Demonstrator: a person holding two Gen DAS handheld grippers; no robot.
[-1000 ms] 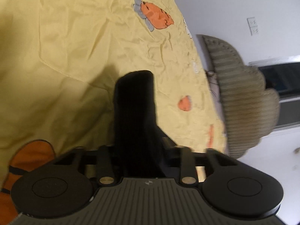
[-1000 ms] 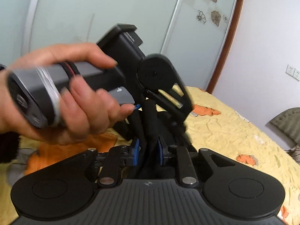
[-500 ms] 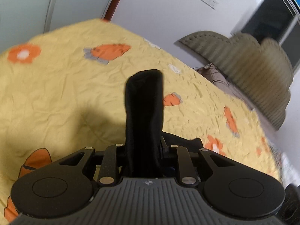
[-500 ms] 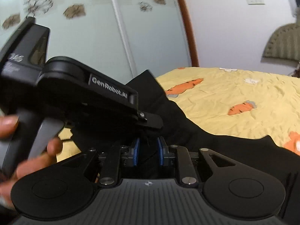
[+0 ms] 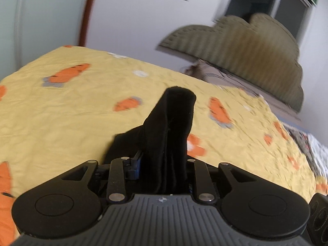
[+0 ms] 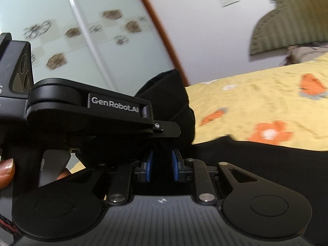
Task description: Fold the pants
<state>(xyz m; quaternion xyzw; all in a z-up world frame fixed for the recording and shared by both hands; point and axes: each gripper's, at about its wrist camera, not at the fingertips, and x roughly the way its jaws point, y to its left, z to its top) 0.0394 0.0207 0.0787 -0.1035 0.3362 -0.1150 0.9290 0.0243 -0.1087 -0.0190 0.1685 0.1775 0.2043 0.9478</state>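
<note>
The black pants (image 5: 170,135) are lifted off the bed, bunched into a thick roll that stands up between the jaws of the left gripper (image 5: 164,170). The rest of the dark cloth trails down and across the yellow bedspread (image 5: 61,123), seen in the right wrist view as a long black band lying on the bed (image 6: 266,160).

The left gripper's jaws are opening slightly at this moment, yet the fold of fabric fills the gap between them and looks held. The right gripper (image 6: 162,166) has its blue pads (image 6: 175,167) drawn narrow, with dark cloth pinched between them. The left gripper's body (image 6: 92,110) sits just beside the right one, and a hand (image 6: 6,170) shows at the picture's edge, wrapped on its handle.

A second ago the left camera looked almost straight down on the bedspread; now it has swung up and rolled, so the padded headboard (image 5: 246,47) and wall behind the bed come into view. Both pictures are blurred with motion. I judge the two grippers are carrying one end of the pants across the bed, toward the headboard, to lay it over the other half. The loosening left grip could let the roll slip before it lands.
</note>
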